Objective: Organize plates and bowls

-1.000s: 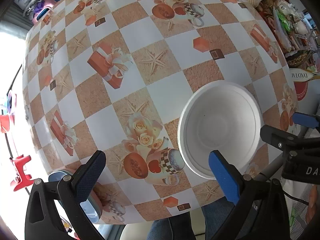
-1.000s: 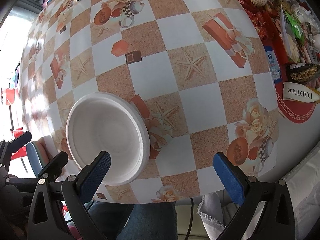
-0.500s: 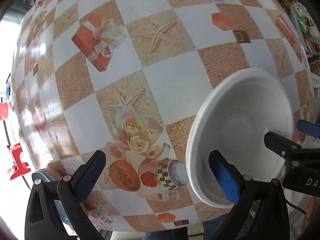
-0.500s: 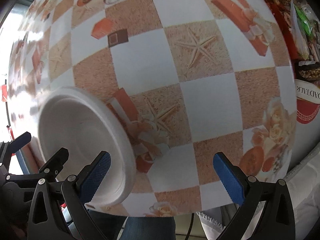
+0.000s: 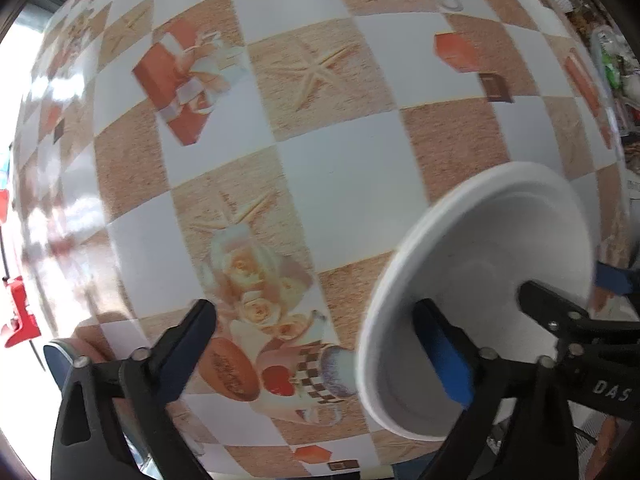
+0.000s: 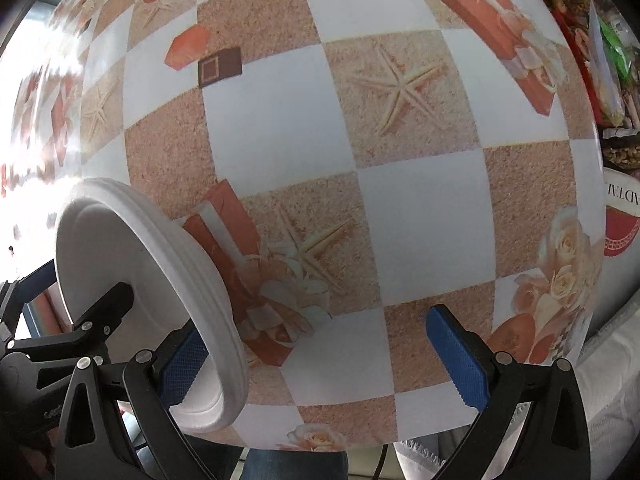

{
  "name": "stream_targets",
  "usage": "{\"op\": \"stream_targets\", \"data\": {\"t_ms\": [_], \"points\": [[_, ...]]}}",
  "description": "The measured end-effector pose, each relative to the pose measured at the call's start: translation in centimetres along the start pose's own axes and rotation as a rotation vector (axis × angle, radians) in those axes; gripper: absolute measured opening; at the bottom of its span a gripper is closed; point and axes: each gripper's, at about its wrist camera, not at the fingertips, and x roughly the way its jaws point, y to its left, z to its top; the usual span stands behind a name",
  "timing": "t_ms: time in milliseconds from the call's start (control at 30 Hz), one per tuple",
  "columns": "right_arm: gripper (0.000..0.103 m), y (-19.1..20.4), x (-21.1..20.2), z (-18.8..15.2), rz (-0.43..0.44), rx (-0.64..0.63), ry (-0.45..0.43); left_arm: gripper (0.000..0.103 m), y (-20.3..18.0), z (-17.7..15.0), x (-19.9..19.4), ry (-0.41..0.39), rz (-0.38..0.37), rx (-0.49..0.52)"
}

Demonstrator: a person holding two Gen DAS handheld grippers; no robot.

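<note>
A white foam bowl [image 5: 480, 264] sits near the table's front edge, low right in the left wrist view and low left in the right wrist view [image 6: 120, 264]. My left gripper [image 5: 320, 344] is open; its right finger [image 5: 444, 356] reaches inside the bowl. My right gripper [image 6: 320, 356] is open too; its left finger [image 6: 180, 364] sits at the bowl's rim, on the inner side. The bowl looks tilted in both views. Neither gripper holds anything.
The table wears a checked cloth [image 5: 332, 168] with starfish, roses and gift boxes. Snack packets and a red mat [image 6: 616, 232] crowd the right edge. A blue chair [image 5: 60, 360] and a red clamp [image 5: 20, 316] lie past the left front edge.
Both grippers have moved forward and down toward the table. The bowl now looms larger and looks more tilted, with a finger of each gripper at or inside its rim.
</note>
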Motion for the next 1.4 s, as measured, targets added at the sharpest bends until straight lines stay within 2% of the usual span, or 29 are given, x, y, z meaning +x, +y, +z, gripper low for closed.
{"op": "stream_targets", "data": {"t_ms": [67,133,200,233,267,300,433,633,833,1000,1200,1300,1400], "points": [[0.079,0.8,-0.3,-0.1,0.017,-0.014,-0.01,0.077,-0.3,0.2,-0.3,0.002,-0.047,0.002],[0.063,1.7,-0.4,-0.2,0.031,-0.034,-0.013,0.064,-0.8,0.3,-0.5,0.008,-0.089,-0.003],[0.052,2.7,-0.3,-0.2,0.054,-0.053,-0.008,0.053,-1.6,0.5,-0.9,0.006,-0.099,0.007],[0.041,3.2,-0.3,-0.2,0.071,-0.058,-0.006,0.043,-1.9,0.6,-1.0,0.003,-0.105,0.022],[0.035,3.6,-0.2,-0.2,0.093,-0.056,-0.002,0.035,-2.4,0.6,-1.2,0.001,-0.114,0.046],[0.026,3.9,-0.1,-0.2,0.115,-0.052,0.007,0.035,-2.8,0.6,-1.3,0.002,-0.101,0.063],[0.026,5.2,0.5,-0.6,0.112,-0.033,0.032,0.035,-3.3,0.2,-1.4,0.009,-0.1,0.071],[0.026,8.1,1.5,-0.6,0.093,-0.088,0.059,0.036,-0.7,-1.6,-1.0,0.016,-0.086,0.04],[0.026,13.7,2.8,-0.3,0.086,-0.179,0.083,0.037,3.8,-3.5,-0.7,0.03,-0.084,-0.064],[0.026,20.3,4.2,-0.8,0.08,-0.267,0.096,0.037,7.4,-5.3,-0.6,0.031,-0.078,-0.148],[0.026,25.5,5.5,1.1,0.069,-0.338,0.107,0.038,9.4,-6.5,-0.9,0.019,-0.087,-0.196],[0.026,26.6,5.8,0.9,0.06,-0.344,0.112,0.038,10.2,-6.9,-0.9,0.017,-0.095,-0.197],[0.026,26.1,6.3,0.6,0.056,-0.336,0.124,0.038,9.6,-6.8,-1.4,0.015,-0.09,-0.191]]}}
